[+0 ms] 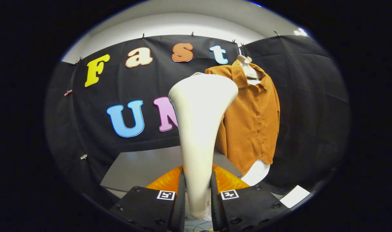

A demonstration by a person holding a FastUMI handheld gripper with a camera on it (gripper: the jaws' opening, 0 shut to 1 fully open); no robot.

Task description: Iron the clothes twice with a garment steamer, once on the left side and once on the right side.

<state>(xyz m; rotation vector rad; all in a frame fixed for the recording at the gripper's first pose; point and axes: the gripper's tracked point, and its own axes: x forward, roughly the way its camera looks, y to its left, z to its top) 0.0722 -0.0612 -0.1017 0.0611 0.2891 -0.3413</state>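
Biggest thing you've got to deal with is the rust-orange button-up shirt (252, 122) hanging on a white torso form (256, 172) in the right-centre of the frame, against the black cloth wall (312, 106). It's soft, light fabric that looks like it'll swing and ripple if you lean on it, so I'd go with light passes down each side of the button line rather than pushing. The left half of it is hidden behind the steamer from where you're looking. Next down in size: the cream-white smooth plastic garment steamer (200, 129), standing upright dead centre, wide flared head at the top and tapering to a slim neck at the bottom. Your gripper (198, 199) is clamped on that neck, both fingers pressing it from either side, which seems like the right spot to hold since it's the narrowest bit. Glossy plastic though, so I'd guess it can twist or slide in the grip, and the head end probably makes it top-heavy. The steamer head sits near the shirt but I can't tell if it's touching. Below is a grey tabletop (141, 167), and a small white sheet (295, 196) lies lower right. No brand or label I can read on the steamer or shirt; the fingers just carry little square black-and-white marker tags (165, 195).
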